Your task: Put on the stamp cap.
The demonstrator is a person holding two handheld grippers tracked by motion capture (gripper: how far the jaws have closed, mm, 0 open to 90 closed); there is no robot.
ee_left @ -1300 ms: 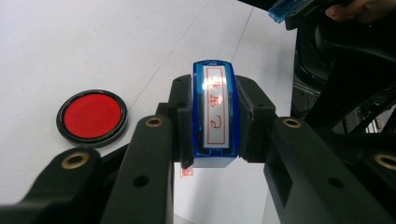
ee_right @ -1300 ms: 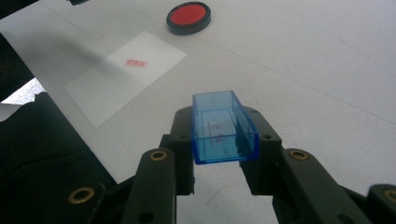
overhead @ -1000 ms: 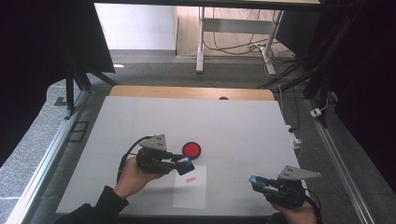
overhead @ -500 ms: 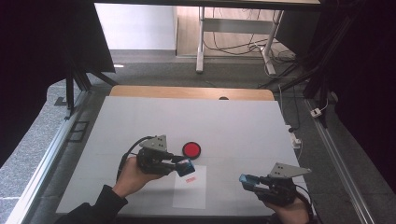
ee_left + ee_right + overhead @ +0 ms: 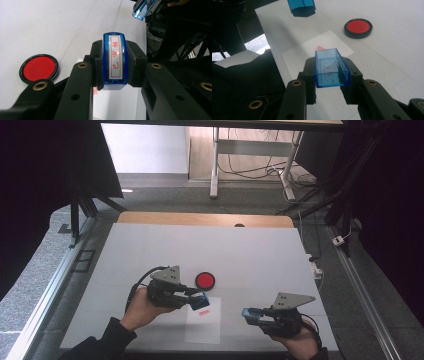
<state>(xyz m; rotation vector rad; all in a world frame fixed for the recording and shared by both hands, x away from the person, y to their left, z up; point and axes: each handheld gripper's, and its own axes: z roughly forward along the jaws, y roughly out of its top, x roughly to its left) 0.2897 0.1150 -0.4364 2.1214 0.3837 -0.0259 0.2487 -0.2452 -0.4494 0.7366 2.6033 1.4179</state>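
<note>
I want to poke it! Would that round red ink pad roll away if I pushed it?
Probably not. The ink pad lies flat on the table, low and wide, so it would likely slide, not roll or tip. Its shiny black rim hints at hard plastic, probably light.

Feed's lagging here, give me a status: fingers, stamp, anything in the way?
Left gripper shut on stamp, above paper. Right gripper shut on blue cap, apart from stamp. Ink pad beside paper, nothing between.
</note>
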